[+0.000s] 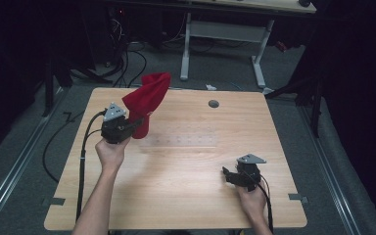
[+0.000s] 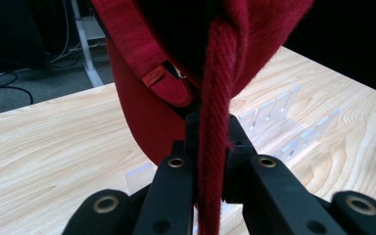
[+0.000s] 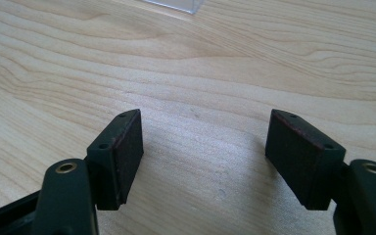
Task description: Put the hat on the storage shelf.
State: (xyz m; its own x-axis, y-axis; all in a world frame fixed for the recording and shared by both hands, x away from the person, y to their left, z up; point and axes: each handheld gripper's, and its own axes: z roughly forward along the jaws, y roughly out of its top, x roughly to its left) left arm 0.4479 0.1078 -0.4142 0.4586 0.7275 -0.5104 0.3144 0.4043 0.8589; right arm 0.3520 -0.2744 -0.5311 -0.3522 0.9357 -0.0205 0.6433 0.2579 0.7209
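In the high view, the left gripper (image 1: 136, 123) holds a red cap (image 1: 147, 100) lifted above the wooden table (image 1: 186, 181), near the table's far left corner. The cap hangs upward and toward the far edge from the jaws. A clear plastic rack (image 1: 181, 141) lies flat on the table just to the right of the cap. The right gripper (image 1: 229, 174) rests low near the table's right front part, well apart from the cap.

In the left gripper view, the jaws are pressed together on a fold of the cap's red fabric (image 2: 215, 147), and the brim and strap hang beyond them, above the table.

In the right gripper view, the jaws are spread wide with only bare table between them.

As I judge it, the picking up is done. What is left is to bring the cap to its place, perhaps the rack, and release it.
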